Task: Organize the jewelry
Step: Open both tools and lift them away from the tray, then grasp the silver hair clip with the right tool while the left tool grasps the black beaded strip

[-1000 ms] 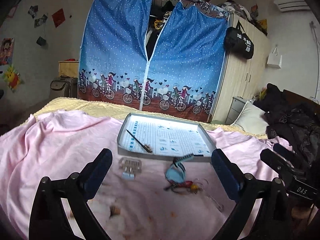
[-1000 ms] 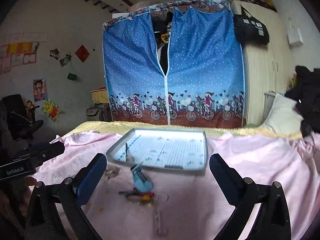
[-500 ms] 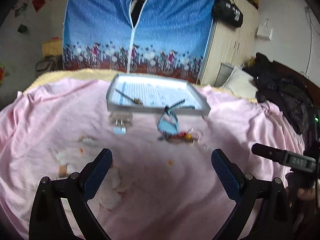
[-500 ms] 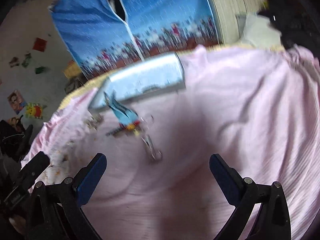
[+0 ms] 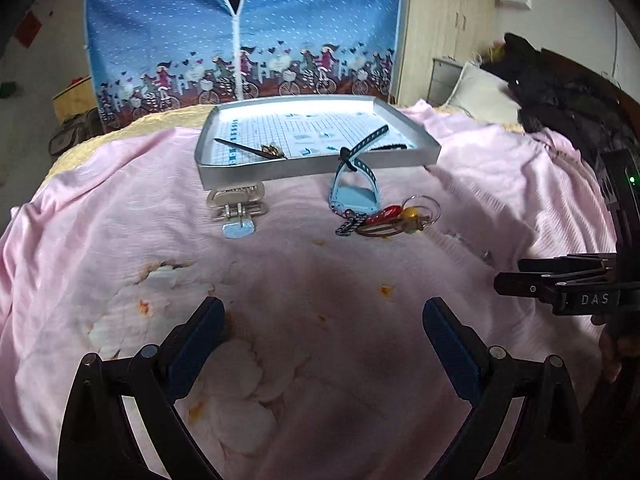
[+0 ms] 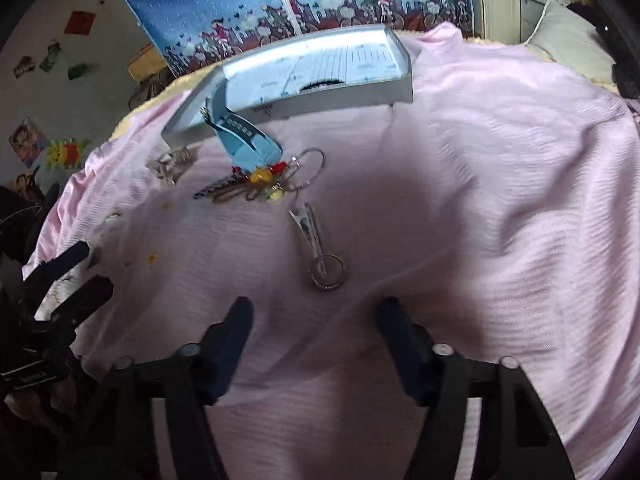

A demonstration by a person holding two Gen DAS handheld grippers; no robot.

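Jewelry lies on the pink bed sheet just near of the tray: a silver clip at left, a blue watch leaning its strap on the tray rim, a beaded cluster beside it, and a hair clip with ring nearest. A hairpin rests inside the tray. The right tool tilts down just short of the hair clip, released, grasping nothing. The left tool hovers low over bare sheet, fingers spread wide, empty.
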